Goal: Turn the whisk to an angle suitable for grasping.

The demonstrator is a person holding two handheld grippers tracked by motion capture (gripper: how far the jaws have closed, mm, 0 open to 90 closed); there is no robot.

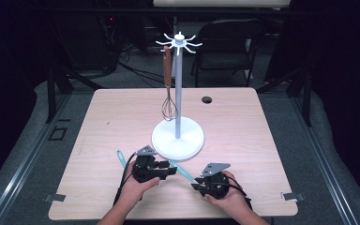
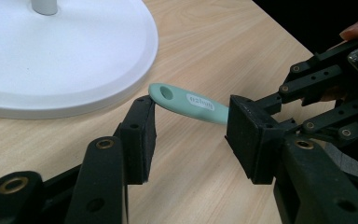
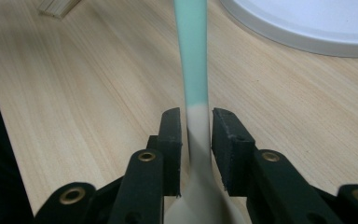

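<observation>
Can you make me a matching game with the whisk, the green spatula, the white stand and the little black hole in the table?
Things:
1. whisk
2. spatula
3. stand
4. hole

Places:
A. in the table top, right of the pole
B. hanging from a hook at the top of the stand
C. between the jaws of the right gripper
D. standing in the middle of the table

Pairs: 1-B, 2-C, 3-D, 4-A
</observation>
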